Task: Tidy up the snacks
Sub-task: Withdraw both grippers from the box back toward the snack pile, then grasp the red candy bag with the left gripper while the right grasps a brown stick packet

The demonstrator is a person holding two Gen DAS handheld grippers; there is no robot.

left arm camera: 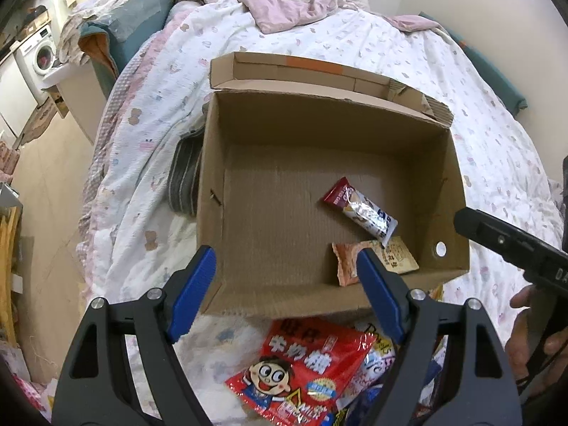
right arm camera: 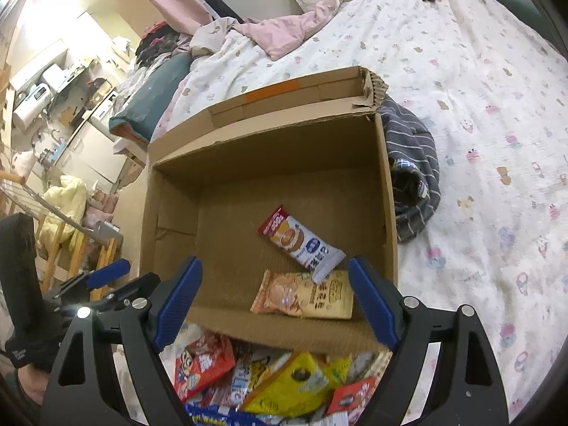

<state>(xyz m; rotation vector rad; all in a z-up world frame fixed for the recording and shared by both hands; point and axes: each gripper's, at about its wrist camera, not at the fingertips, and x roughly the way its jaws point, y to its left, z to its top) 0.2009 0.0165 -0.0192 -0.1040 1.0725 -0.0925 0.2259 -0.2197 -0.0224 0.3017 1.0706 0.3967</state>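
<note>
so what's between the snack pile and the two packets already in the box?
Only the cardboard box's near wall. Right wrist view: snack pile outside it, orange-yellow packet and red-white packet just inside.

Bed point(right arm camera: 479, 106) covered by a white patterned quilt, on which are laid an open cardboard box point(right arm camera: 388, 213), a striped grey garment point(right arm camera: 413, 177) against its side, and a heap of snack packets point(right arm camera: 280, 380) before its near wall
</note>
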